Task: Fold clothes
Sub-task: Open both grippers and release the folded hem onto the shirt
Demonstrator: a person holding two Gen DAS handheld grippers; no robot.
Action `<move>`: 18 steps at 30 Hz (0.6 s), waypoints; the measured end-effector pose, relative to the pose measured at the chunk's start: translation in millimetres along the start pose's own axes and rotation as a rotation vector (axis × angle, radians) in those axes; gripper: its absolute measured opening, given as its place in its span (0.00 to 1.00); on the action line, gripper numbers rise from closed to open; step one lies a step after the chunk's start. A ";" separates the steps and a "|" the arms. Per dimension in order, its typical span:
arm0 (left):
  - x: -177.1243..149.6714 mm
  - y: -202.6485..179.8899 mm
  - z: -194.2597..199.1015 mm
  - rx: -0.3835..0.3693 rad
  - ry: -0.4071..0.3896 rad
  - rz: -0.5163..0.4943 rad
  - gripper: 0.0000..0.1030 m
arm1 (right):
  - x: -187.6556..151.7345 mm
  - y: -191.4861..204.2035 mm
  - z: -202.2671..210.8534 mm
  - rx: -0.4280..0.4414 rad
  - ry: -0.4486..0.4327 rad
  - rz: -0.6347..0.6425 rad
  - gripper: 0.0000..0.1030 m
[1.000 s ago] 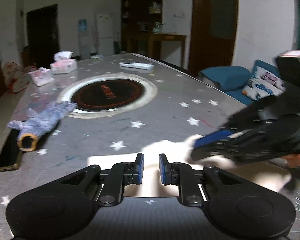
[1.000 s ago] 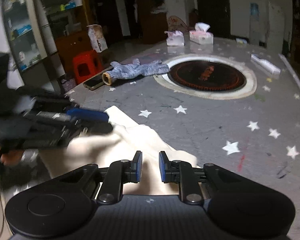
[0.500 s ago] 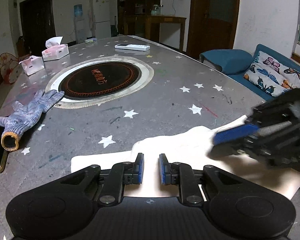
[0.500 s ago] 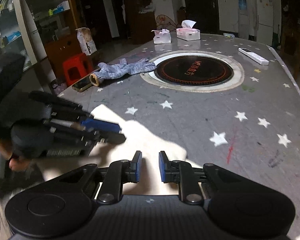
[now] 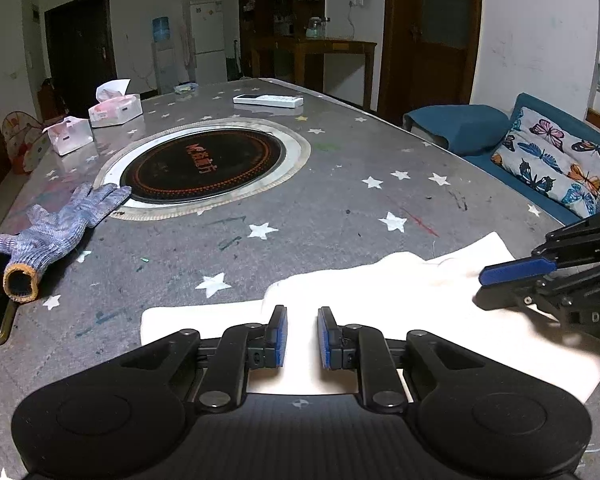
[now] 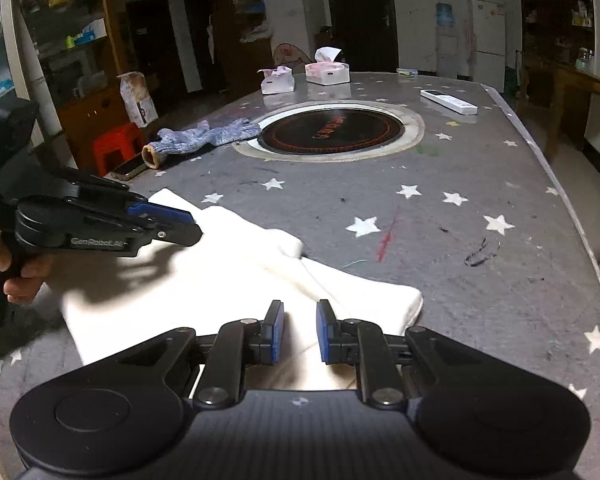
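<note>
A cream-white garment point(image 5: 380, 300) lies flat on the grey, star-printed worktop point(image 5: 340, 200), close to the near edge and towards the near right corner, well apart from the round black hob point(image 5: 204, 164) set in the middle. It looks partly folded: a thicker doubled band runs across its middle, with a single layer spreading out on both sides. Its long axis runs along the near edge, 1 end towards the glove point(image 5: 56, 232) side and the other towards the sofa side; which end is collar or hem I cannot tell.

The left gripper point(image 5: 302, 336) hovers over the left part of the cloth, its fingers point(image 5: 278, 334) a narrow gap apart with nothing between them. The right gripper point(image 6: 299, 330) sits over the right part, its fingers point(image 6: 325, 330) likewise slightly apart and empty, with cloth below them only. In the right wrist view a hand point(image 6: 16, 272) holds the left gripper's handle.

My reading is that this falls between 2 folds, both tools lining up for a fresh grasp. The next move calls for each gripper to drop onto an edge or corner of the garment, pinch 1 layer cleanly, then lift and carry it over the doubled band without dragging the rest
</note>
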State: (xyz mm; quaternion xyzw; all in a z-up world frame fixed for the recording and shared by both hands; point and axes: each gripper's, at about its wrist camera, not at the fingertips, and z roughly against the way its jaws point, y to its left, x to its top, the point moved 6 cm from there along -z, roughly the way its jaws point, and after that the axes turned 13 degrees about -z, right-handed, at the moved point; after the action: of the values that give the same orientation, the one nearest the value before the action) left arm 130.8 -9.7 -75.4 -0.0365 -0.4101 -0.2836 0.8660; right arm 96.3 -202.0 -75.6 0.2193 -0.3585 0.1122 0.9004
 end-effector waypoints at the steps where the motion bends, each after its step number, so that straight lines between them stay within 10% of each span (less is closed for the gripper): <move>1: -0.1 0.3 1.0 -0.001 0.000 0.005 0.18 | 0.6 -1.8 -0.4 0.002 0.000 -0.009 0.12; 18: -35.7 24.2 69.4 0.105 -0.041 0.127 0.36 | 22.6 32.0 -29.9 -0.016 0.039 0.076 0.11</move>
State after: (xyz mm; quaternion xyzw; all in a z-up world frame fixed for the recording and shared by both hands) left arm 77.6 47.6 -51.6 -0.0228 -0.4391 -0.2054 0.8744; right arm 118.8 -158.6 -69.2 0.1962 -0.3498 0.1475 0.9041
